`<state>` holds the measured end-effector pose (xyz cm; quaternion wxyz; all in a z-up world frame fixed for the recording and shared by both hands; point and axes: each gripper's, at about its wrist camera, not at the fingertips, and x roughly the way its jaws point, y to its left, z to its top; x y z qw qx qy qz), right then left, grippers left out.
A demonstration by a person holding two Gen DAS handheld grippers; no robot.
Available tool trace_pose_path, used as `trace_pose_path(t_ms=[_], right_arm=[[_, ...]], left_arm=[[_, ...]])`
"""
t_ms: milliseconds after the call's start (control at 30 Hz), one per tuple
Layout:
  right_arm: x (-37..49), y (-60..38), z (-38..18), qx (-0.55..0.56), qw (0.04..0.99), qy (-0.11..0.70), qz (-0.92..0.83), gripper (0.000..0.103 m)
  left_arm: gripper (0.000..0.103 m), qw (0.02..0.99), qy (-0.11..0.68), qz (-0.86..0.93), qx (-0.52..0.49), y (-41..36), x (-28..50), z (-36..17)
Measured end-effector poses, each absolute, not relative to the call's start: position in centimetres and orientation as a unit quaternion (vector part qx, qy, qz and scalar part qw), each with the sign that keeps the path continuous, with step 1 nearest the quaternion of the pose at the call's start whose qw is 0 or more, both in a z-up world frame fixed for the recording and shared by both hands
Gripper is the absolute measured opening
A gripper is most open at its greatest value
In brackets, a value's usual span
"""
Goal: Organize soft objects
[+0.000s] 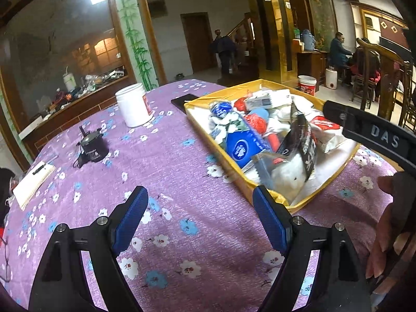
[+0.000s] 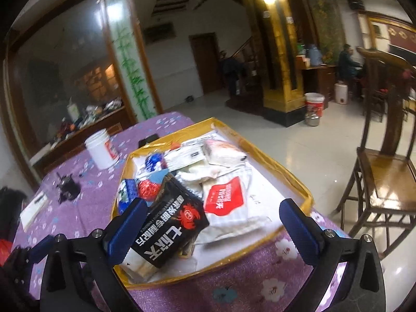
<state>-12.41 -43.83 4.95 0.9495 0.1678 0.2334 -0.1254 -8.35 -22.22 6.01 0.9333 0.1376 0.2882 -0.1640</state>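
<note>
A shallow yellow-rimmed tray (image 1: 205, 124) (image 2: 293, 179) sits on the purple flowered tablecloth and holds several soft packets. Among them are a black packet with a red crab (image 2: 171, 223) (image 1: 301, 140), a white tissue pack with a red label (image 2: 226, 202) (image 1: 325, 127), a blue tissue pack (image 1: 241, 145) and red and blue foil pieces (image 2: 148, 189). My left gripper (image 1: 201, 223) is open and empty over the cloth, left of the tray's near corner. My right gripper (image 2: 210, 228) is open above the tray's near end; its left finger is next to the black packet.
A white jar (image 1: 134, 105) (image 2: 101, 152), a small black device (image 1: 92, 148), a white notepad (image 1: 32, 182) and a dark phone (image 1: 184, 100) lie on the table left of the tray. A wooden chair (image 2: 384, 171) stands on the floor to the right.
</note>
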Motion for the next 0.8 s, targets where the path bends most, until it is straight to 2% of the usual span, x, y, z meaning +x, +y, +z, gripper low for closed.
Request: trace_pose_path(t_ms=[267,800], right_arm=[[-13.4,-42.7,4.9,0.152,0.958,0.196,-0.142,0.103],[-13.8,-42.3,5.1,0.147,0.962,0.187,-0.136,0.103]], left_arm=[[0.083,0.933,0.301,-0.140,0.137,-21.9,-7.4,5.7],[0.083,0.934,0.292,-0.113,0.172,-22.3,-7.9,5.6]])
